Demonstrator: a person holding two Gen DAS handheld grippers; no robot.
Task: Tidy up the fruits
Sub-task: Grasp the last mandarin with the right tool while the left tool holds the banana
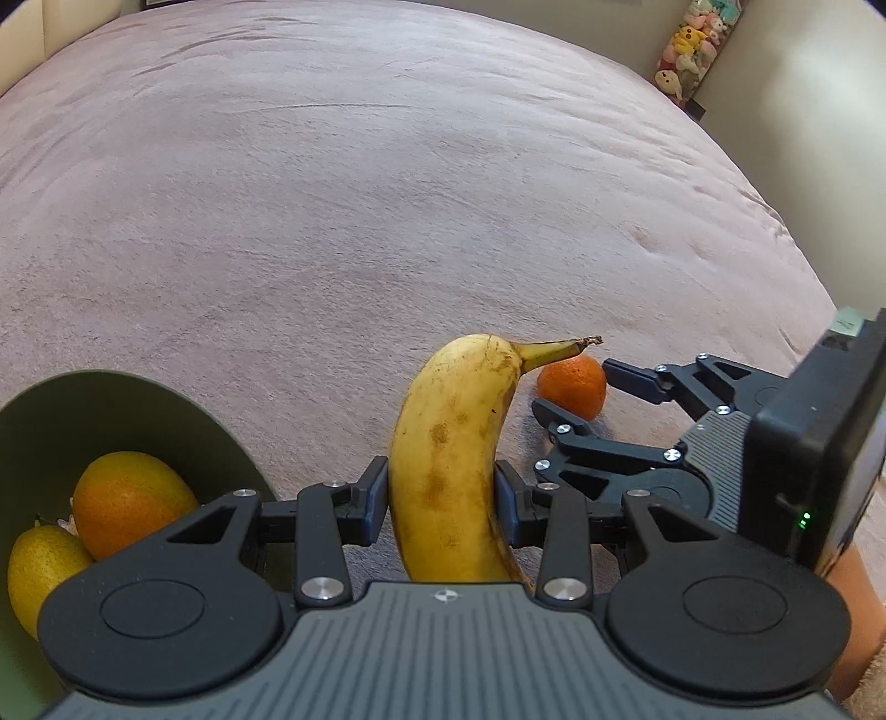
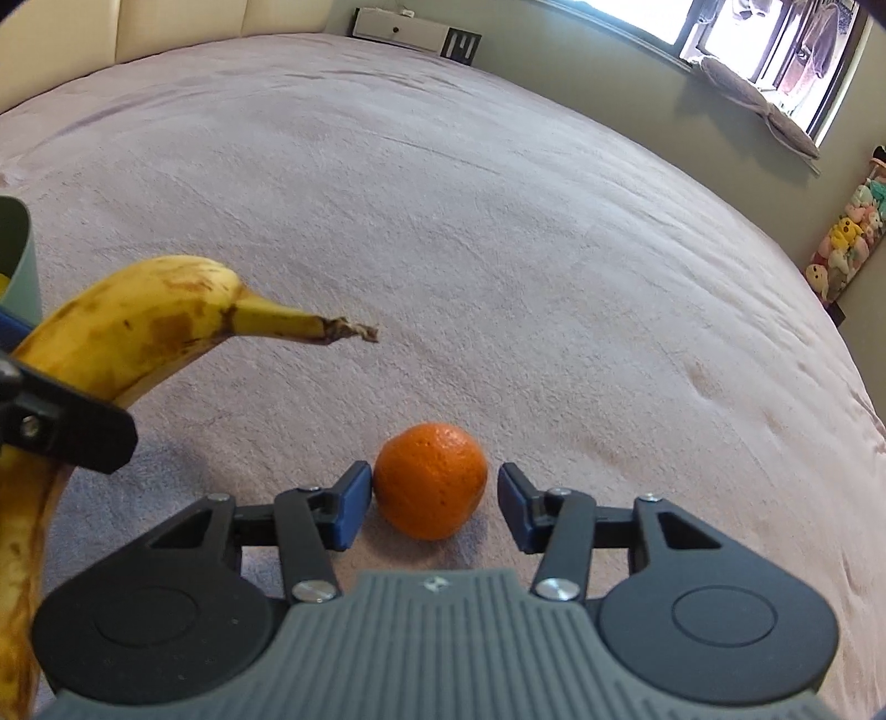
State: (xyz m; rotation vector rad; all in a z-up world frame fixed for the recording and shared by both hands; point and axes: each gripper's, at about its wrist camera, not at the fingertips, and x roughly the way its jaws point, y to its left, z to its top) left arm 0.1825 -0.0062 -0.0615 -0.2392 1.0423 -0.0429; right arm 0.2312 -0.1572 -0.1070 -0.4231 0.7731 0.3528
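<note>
Left tool [image 1: 440,501] clamped on an upright banana [image 1: 451,459], stem pointing up and right; green bowl [image 1: 183,410] of fruit at lower left, just beside. Right tool [image 2: 433,498] spread apart around an orange [image 2: 432,479] on the bed [image 2: 443,221], lower centre, not yet gripped

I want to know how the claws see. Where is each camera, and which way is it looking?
Left wrist view: sits on the left claw, looking along its fingers over the bed; that claw grips the banana, the green bowl is at left, the right claw at right.
Right wrist view: sits on the right claw, looking across the bed toward the window; its open fingers flank the orange.
Both views share the banana, orange, bowl and plush toys.
</note>
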